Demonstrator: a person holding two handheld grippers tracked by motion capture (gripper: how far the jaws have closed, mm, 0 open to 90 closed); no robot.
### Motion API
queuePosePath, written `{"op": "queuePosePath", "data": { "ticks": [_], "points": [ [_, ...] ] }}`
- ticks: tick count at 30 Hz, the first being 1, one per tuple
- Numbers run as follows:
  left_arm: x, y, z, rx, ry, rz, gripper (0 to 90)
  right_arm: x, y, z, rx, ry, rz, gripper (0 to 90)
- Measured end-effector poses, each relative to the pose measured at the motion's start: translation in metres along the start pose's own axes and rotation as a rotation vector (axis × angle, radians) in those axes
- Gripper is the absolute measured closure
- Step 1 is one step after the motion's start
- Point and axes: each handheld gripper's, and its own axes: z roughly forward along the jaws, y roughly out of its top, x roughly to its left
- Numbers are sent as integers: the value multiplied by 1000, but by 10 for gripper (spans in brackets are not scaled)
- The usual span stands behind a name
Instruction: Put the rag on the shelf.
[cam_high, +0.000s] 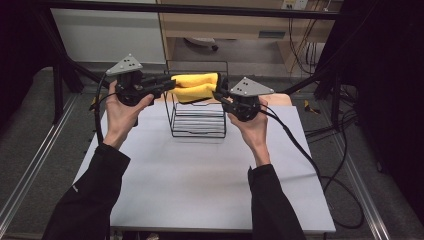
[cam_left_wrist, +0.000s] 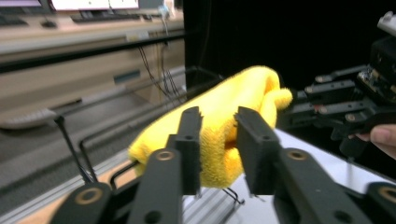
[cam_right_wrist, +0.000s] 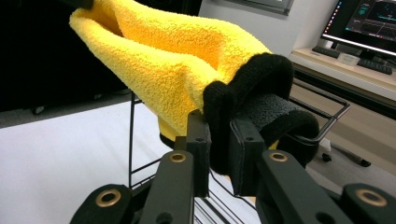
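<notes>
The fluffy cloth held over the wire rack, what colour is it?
Bright yellow, with a black edge at one end; the fluffy cloth shows best in the right gripper view.

The person is wearing black long sleeves (cam_high: 95, 195). Each gripper, the left gripper (cam_high: 170, 85) and the right gripper (cam_high: 218, 95), is showing black jaws with brass-ringed screws, a grey three-cornered plate on top dotted with small marks, and a black cable (cam_high: 300, 150) trailing away.

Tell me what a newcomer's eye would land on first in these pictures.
The bright yellow cloth stands out at once, stretched above the black wire rack at the far middle of the grey table. The left tool pinches one end of it. The right tool clamps the other end, where the cloth has a black edge.
</notes>
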Motion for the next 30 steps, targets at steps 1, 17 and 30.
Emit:
{"op": "queuePosePath", "data": {
  "ticks": [1,17,30],
  "points": [
    [-1,-3,2,15,-2,1,781,0,0,0,-1,1,-1,803],
    [-3,-36,17,97,30,45,861,3,9,-19,1,18,41,446],
    [-4,-46,23,122,51,86,852,5,33,-13,35,20,120,808]
  ]
}}
